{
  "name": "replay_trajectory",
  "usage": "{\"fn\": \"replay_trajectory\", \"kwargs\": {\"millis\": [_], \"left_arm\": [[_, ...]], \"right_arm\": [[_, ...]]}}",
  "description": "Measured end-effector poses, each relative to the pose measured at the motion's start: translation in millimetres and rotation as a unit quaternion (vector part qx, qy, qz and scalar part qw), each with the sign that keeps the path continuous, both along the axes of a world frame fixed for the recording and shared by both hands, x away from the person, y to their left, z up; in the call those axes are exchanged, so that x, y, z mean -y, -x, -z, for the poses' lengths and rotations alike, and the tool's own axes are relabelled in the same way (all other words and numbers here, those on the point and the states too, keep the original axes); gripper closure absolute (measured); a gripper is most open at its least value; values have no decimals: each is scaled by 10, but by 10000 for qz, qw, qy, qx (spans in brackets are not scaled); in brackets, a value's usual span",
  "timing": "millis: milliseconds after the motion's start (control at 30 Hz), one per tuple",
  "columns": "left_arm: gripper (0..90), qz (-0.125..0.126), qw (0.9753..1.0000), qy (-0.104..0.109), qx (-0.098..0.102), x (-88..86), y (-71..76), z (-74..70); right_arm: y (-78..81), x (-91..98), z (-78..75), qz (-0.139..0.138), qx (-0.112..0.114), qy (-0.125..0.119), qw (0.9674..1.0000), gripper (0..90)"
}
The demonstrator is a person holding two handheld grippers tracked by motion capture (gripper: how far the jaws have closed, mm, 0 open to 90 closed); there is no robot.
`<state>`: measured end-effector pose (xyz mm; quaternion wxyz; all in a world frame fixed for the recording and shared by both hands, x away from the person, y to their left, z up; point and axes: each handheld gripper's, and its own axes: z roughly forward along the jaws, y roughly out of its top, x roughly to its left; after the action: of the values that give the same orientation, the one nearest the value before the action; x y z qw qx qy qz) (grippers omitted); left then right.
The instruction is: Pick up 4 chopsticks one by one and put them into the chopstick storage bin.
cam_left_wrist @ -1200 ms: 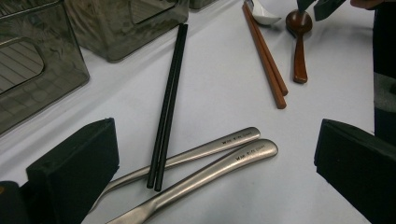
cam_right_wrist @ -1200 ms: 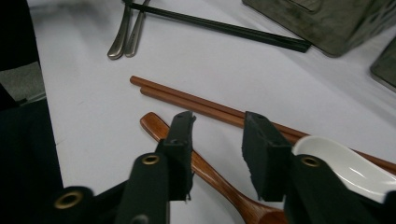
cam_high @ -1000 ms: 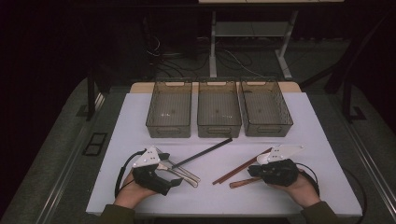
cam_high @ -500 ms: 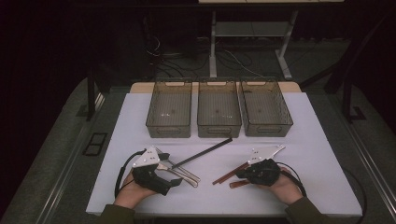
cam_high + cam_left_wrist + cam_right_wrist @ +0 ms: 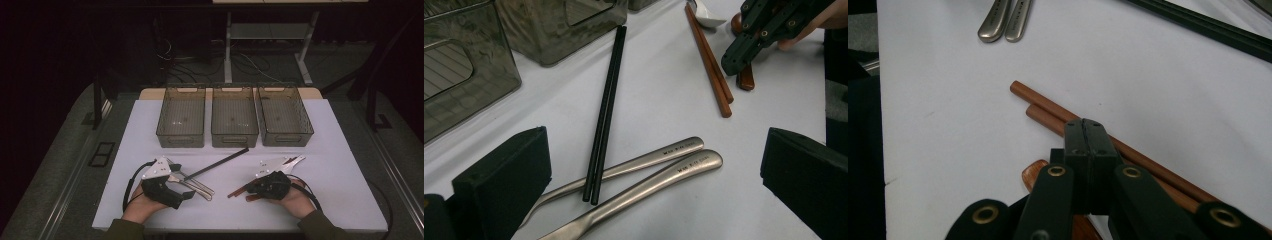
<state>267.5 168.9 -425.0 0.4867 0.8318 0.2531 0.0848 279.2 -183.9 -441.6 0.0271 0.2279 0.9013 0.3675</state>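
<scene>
You are wearing dark olive sleeves (image 5: pixel 320 227). Your left gripper (image 5: pixel 659 175) is showing two blocky black foam pads (image 5: pixel 504 180). Your right gripper (image 5: pixel 1087 150) is showing black linkage arms with brass-coloured rivets (image 5: pixel 1056 171). Each is carrying a grey three-cornered plate (image 5: pixel 159 167), and a black cable (image 5: pixel 131 181) is looping from the left one toward 9 o'clock.

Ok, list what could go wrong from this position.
1. The right gripper has its jaws pressed together above the brown chopsticks with nothing between them; pushing down like this would likely roll or scatter the pair rather than grasp it.
2. The wooden-handled spoon lies right beside those chopsticks, so a grab might catch it too.
3. The black chopsticks rest across the metal utensil handles between the open jaws of the left gripper; closing there might pinch mixed items.
</scene>
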Motion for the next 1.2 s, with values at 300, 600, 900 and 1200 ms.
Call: {"fn": "replay_trajectory", "kwargs": {"millis": [300,600,900,1200], "left_arm": [[0,-6,10000,7,10,-3,1,-2],[0,-24,10000,37,13,-4,4,-5],[0,-25,10000,42,11,-4,5,-6],[0,-18,10000,31,13,-5,5,-2]], "right_arm": [[-17,-91,14,-47,-2,-2,10000,898],[-58,-145,22,-46,17,4,10000,898],[-118,-197,13,-30,62,-22,10000,898],[-186,-233,21,48,69,-78,9999,898]]}}
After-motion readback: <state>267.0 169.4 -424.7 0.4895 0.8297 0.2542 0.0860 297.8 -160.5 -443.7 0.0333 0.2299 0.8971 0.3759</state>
